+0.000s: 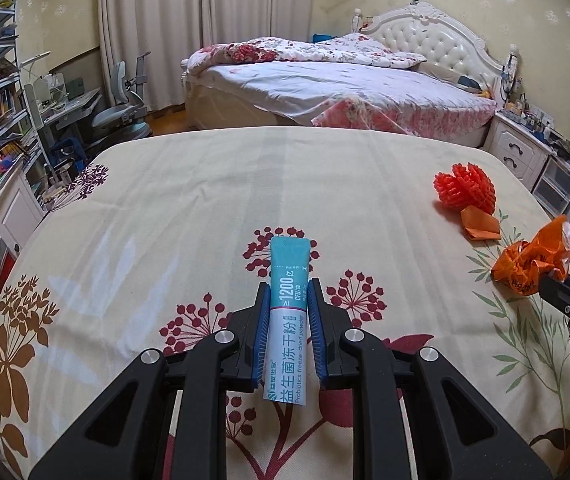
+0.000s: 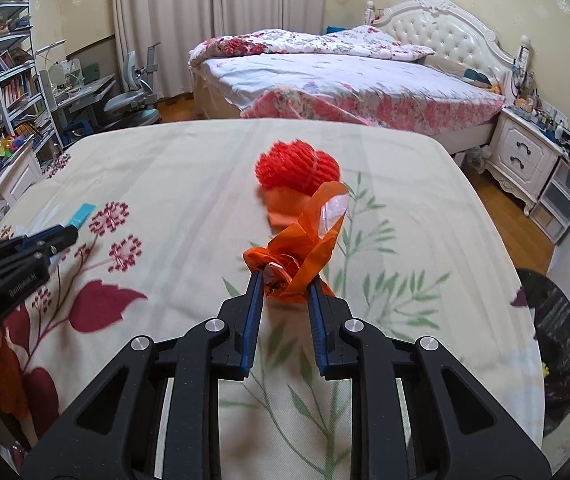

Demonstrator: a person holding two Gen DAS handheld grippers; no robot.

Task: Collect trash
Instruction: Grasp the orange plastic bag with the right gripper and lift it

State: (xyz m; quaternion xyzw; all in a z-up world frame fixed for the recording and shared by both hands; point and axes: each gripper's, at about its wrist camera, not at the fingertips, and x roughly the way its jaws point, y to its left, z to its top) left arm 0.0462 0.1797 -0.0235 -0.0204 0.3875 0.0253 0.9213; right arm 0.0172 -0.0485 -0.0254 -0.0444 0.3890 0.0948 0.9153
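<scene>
My left gripper (image 1: 288, 285) is shut on a teal and white probiotics powder sachet (image 1: 288, 312), held above the floral tablecloth (image 1: 189, 208). My right gripper (image 2: 285, 276) is shut on a crumpled orange wrapper (image 2: 305, 244); it also shows in the left wrist view (image 1: 533, 260) at the right edge. A red foam fruit net (image 2: 297, 170) and a folded orange paper (image 1: 481, 224) lie on the cloth beyond the right gripper. The left gripper with the sachet tip (image 2: 81, 214) shows at the left in the right wrist view.
A black round bin (image 2: 557, 348) stands off the table's right edge. Behind the table are a bed (image 1: 345, 84), a white nightstand (image 2: 525, 160), a desk with a chair (image 1: 121, 104) and bookshelves (image 1: 1, 96) at the left.
</scene>
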